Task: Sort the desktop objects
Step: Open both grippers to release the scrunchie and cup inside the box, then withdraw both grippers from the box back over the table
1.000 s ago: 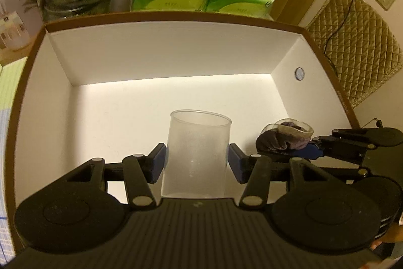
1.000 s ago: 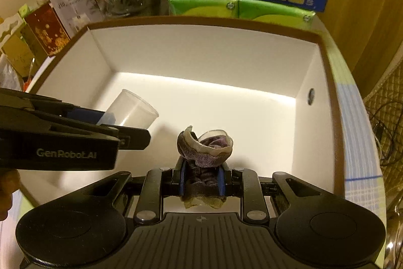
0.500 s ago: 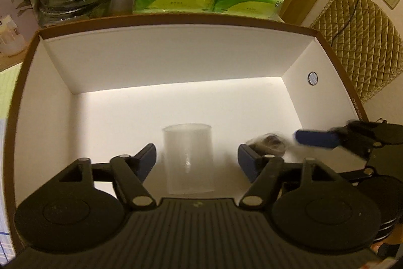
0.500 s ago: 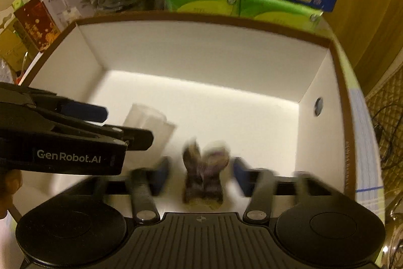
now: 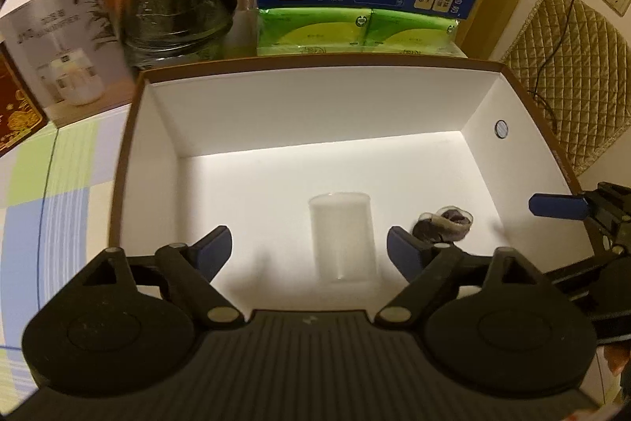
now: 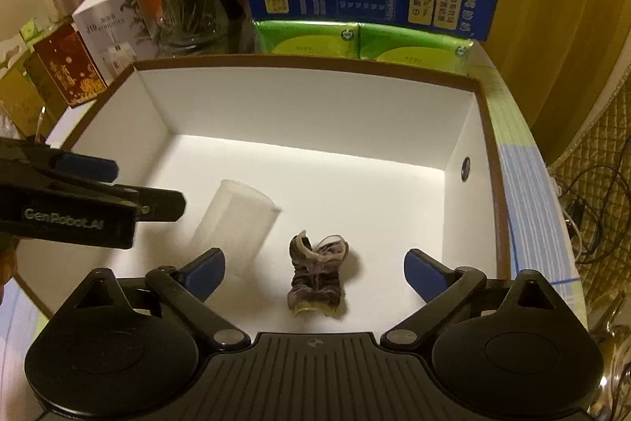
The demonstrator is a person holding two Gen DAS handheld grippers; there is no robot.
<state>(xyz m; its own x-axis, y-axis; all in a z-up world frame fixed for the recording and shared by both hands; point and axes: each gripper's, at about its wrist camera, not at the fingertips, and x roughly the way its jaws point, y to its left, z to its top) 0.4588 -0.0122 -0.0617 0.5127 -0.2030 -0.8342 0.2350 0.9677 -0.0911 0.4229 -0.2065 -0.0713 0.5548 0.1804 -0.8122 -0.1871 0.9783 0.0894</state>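
Inside the white box [image 5: 485, 93], both grippers' jaws, just opened, stand spread: the cup [image 5: 342, 235] upright between the left gripper [image 5: 309, 249] fingers, the crumpled dark pouch [image 6: 317, 273] lying free between the right gripper [image 6: 315, 269] fingers.

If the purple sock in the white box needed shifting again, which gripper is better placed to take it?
The right gripper. Its jaws have just been opening and stand wide with the sock centred between them. The left gripper is lined up on the clear cup, with the sock off to its side.
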